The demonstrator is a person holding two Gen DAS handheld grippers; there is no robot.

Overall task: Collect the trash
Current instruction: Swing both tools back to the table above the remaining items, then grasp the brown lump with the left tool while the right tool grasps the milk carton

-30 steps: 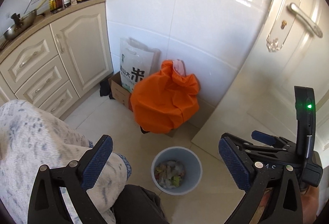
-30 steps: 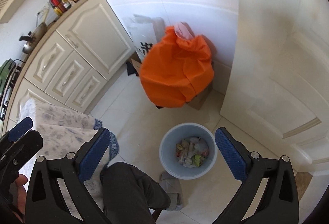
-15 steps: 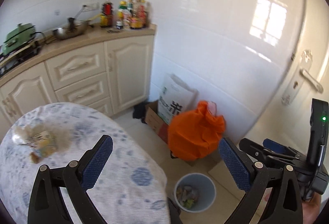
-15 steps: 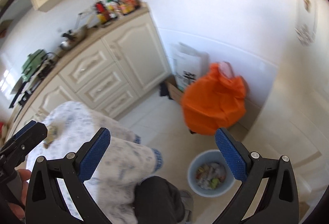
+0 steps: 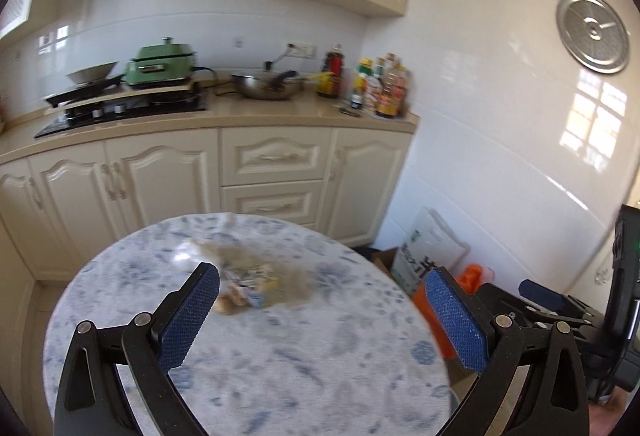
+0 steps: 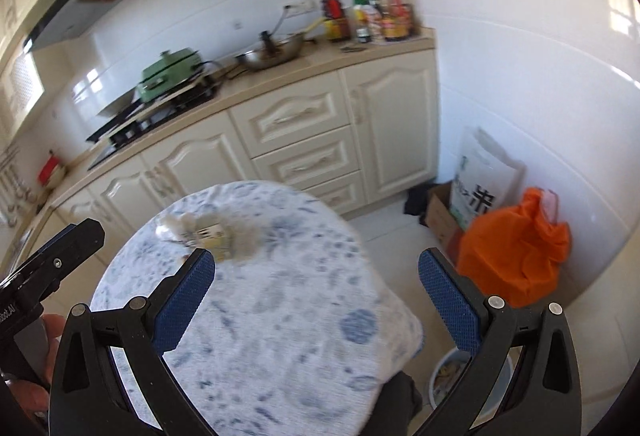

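Note:
A blurred heap of trash [image 5: 256, 286], wrappers and brownish scraps, lies on the round table [image 5: 320, 376] with a blue-patterned cloth. My left gripper [image 5: 324, 316] hovers open above the table, the heap just beyond its left finger. In the right wrist view the same trash [image 6: 208, 236] lies past my open right gripper [image 6: 316, 300], near its left fingertip. The pale blue bin [image 6: 444, 376] with waste in it stands on the floor at the table's right, partly hidden behind the right finger. Neither gripper holds anything.
Cream kitchen cabinets [image 5: 276, 171] with a stove, a green pot [image 5: 160, 65] and bottles [image 5: 376, 85] run behind the table. An orange bag [image 6: 516, 256], a white sack [image 6: 480, 187] and a cardboard box stand on the floor by the tiled wall.
Both grippers have swung up and left from the bin on the floor towards the table top, bringing the trash heap into view. Both stay open.

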